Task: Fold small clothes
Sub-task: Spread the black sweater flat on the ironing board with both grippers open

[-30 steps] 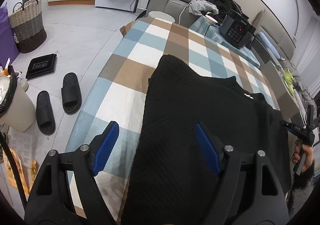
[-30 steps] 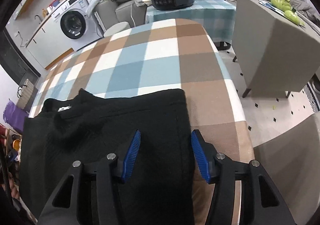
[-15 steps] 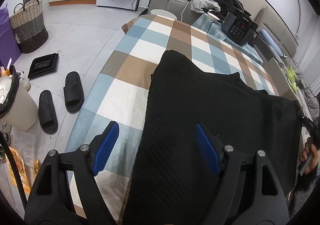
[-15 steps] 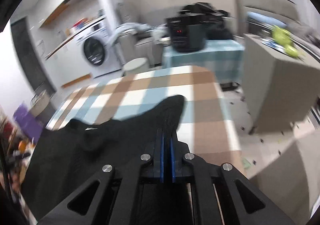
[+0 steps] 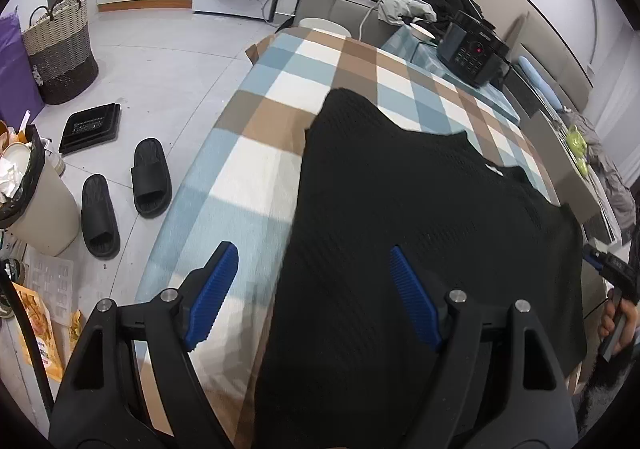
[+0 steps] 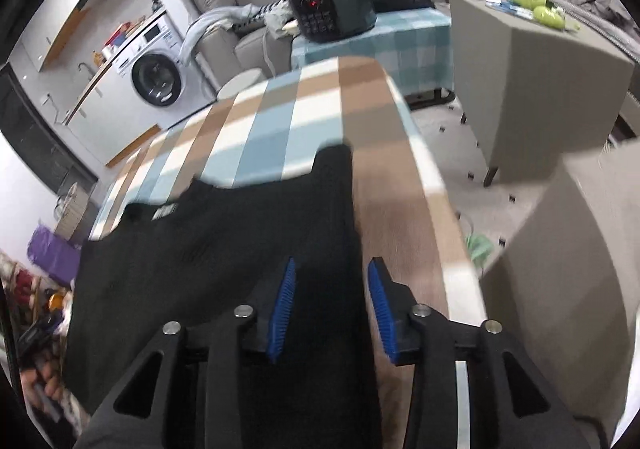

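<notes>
Black knit garment (image 5: pixel 420 209) lies spread flat on the checked table (image 5: pixel 256 169), ready for folding, while the left gripper (image 5: pixel 312 293) hovers wide open and the right gripper (image 6: pixel 330 309), jaws opening, grips nothing.

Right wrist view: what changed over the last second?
The right claw pinched shut on the black sweater edge, tugged it, and is opening again, pads clear of the fabric. The sleeve end now lies narrower on the checked tablecloth. The left claw stayed wide open above the sweater.
</notes>
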